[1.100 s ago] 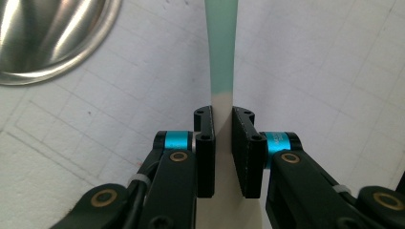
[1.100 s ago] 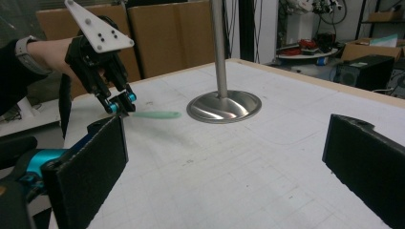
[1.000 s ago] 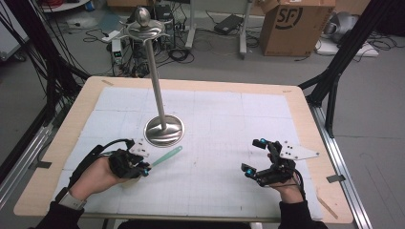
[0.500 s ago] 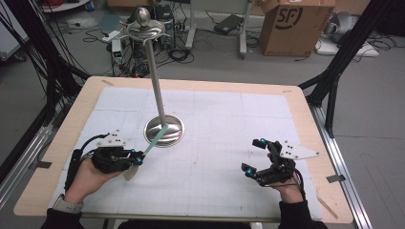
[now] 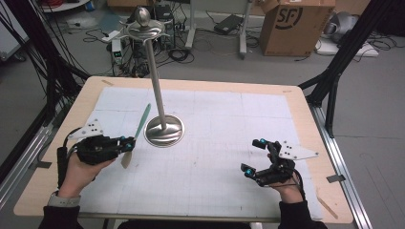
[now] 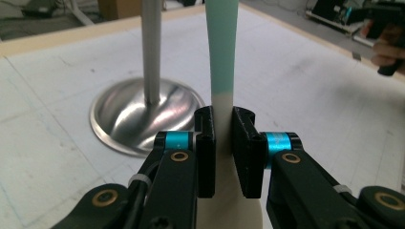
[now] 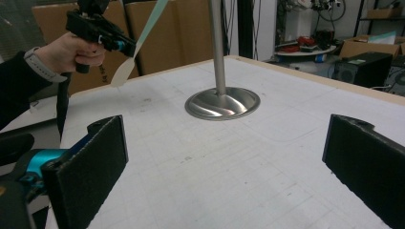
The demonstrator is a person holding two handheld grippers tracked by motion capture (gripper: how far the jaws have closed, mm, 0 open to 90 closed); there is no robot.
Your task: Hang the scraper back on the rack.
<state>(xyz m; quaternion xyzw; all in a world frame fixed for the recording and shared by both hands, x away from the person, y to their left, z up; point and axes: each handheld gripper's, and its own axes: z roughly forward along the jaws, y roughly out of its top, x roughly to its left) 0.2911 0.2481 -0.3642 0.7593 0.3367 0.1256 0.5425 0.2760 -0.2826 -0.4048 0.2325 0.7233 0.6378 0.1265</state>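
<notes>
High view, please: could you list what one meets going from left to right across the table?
Left gripper clamping a mint-green and cream spatula → polished steel stand with a round base → right gripper, jaws open, in the person's right hand.

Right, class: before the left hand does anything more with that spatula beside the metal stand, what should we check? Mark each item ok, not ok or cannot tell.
1. Left gripper shut on the spatula: ok.
2. Grip sits near the pale end, with the long green part sticking out: ok.
3. Spatula lifted off the table: ok.
4. Spatula apart from the stand: ok, beside the pole without touching.
5. Right gripper open and well away: ok.
6. Hooks at the stand's top free: cannot tell.
</notes>
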